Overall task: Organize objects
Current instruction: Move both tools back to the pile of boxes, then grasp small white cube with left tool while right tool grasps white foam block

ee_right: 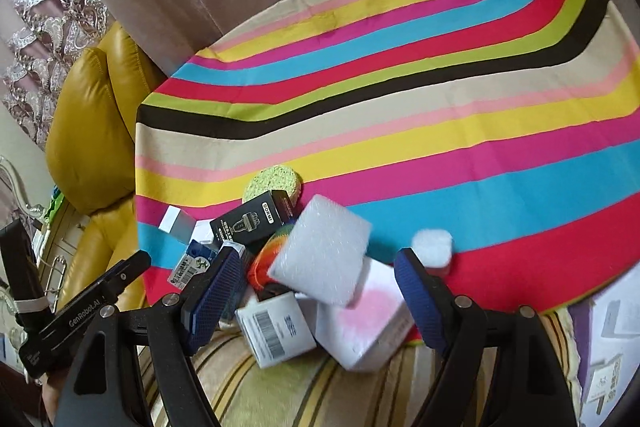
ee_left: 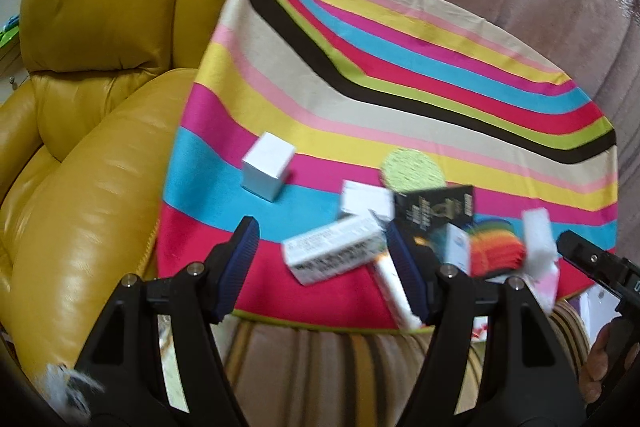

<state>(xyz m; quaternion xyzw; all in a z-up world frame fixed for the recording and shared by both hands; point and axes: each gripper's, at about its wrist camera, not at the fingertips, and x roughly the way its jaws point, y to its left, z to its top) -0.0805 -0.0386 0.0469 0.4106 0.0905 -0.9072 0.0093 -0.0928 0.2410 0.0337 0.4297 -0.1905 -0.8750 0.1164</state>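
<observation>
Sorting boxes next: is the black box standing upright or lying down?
Tilted, not flat: the black box leans on the clutter beside it, its printed face angled upward. Whether its flap is shut cannot be told.

The black cardboard box (ee_right: 256, 221) lying in the pile carries a white label reading "GORMI". The black body of the left gripper (ee_right: 90, 307), seen at the lower left of the right wrist view, is printed "GenRobot.AI". The white carton (ee_right: 276, 327) bears a barcode, its digits unreadable.

Left tongs (ee_left: 320, 263) and right tongs (ee_right: 316, 293), black frames, blue ribbed pads, silver screws, white lettering
</observation>
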